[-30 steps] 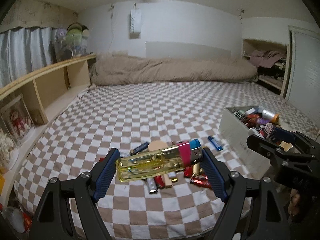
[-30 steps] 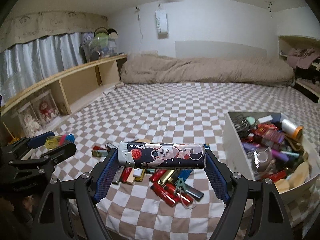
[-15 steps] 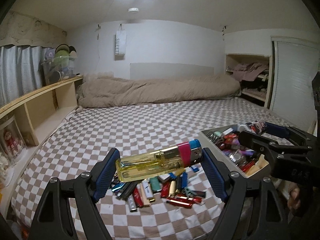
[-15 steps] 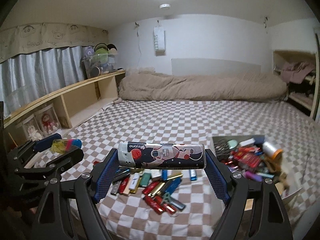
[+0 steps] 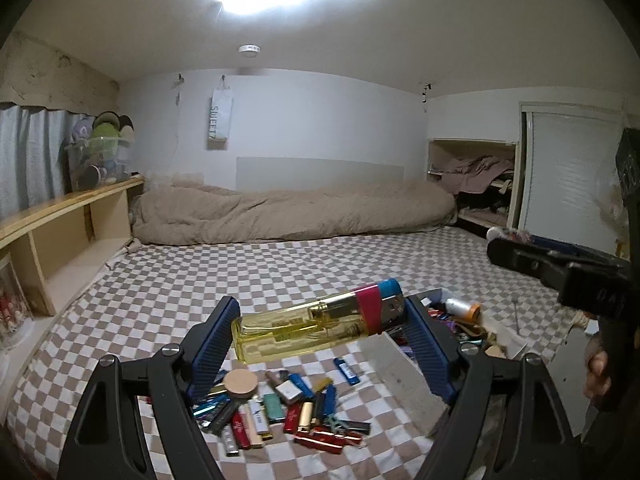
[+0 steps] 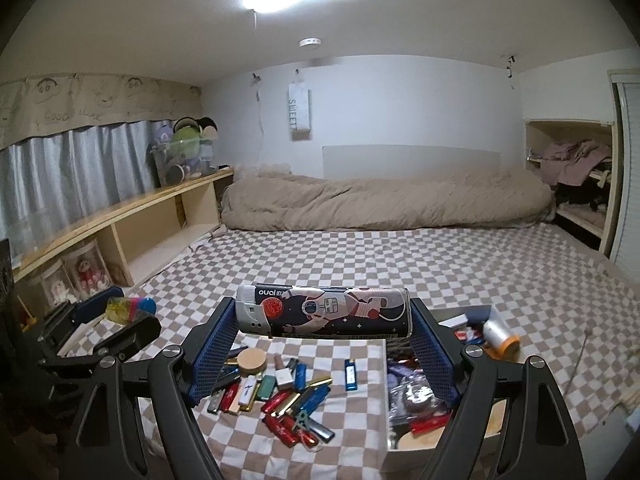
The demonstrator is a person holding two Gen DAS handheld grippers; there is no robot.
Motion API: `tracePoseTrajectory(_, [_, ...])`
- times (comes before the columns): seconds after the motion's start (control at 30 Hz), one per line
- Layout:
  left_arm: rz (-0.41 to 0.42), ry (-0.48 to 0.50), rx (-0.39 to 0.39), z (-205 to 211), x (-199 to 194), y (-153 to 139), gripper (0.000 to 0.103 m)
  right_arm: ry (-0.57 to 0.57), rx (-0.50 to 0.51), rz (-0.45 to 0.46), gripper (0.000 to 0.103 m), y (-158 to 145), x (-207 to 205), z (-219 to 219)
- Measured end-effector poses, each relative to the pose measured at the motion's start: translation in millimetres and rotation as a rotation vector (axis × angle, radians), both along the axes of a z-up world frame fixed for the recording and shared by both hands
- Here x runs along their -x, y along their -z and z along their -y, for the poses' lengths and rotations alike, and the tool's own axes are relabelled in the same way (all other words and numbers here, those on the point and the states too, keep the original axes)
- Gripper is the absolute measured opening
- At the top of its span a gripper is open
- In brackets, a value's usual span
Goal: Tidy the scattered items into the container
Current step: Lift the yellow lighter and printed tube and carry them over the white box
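Left wrist view is showing the left tongs [image 5: 320,330] pinching a big yellow lighter [image 5: 316,326] crosswise between their blue pads, its pink and blue cap toward the right pad. Below it, a pile of small lighters [image 5: 280,412] is lying scattered on the checkered bed [image 5: 240,272], with a round wooden lid [image 5: 240,384] at the pile's left edge. Just right of the pile, the white container [image 5: 400,376] is sitting on the bed, already crowded with items. Farther right, the right tongs [image 5: 532,256] are hanging in the air with a person's hand [image 5: 598,376] on the handle.

Right wrist view is showing the right tongs [image 6: 322,316] gripping an astronaut-print lighter [image 6: 324,312] end to end between their pads. Under it the same pile is lying beside the container [image 6: 386,400], and a single blue lighter [image 6: 351,374] is resting apart, near the container wall. Off to the left, the left tongs [image 6: 120,316] are carrying the yellow lighter. Beyond, a beige duvet [image 6: 380,200] is stretching across the head of the bed, and a wooden shelf [image 6: 140,208] is running along the curtained left wall.
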State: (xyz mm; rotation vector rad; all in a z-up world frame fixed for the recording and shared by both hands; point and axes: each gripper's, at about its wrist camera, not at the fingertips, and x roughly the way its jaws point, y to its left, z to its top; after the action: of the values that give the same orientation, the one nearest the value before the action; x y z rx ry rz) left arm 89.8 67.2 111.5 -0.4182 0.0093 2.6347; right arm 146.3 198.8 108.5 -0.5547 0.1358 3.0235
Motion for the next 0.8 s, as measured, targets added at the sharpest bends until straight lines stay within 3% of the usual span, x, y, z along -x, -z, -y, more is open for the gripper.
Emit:
tracePoseTrajectory(0.37, [0.002, 0.071, 0.016, -55, 20, -14, 0.082, 0.048, -0.026, 0.001, 0.084, -14, 0, -52])
tracePoseTrajectory(0.8, [0.095, 0.209, 0.055, -145, 71, 12, 0.082, 0.106, 0.013, 0.132, 0.084, 40, 58, -135])
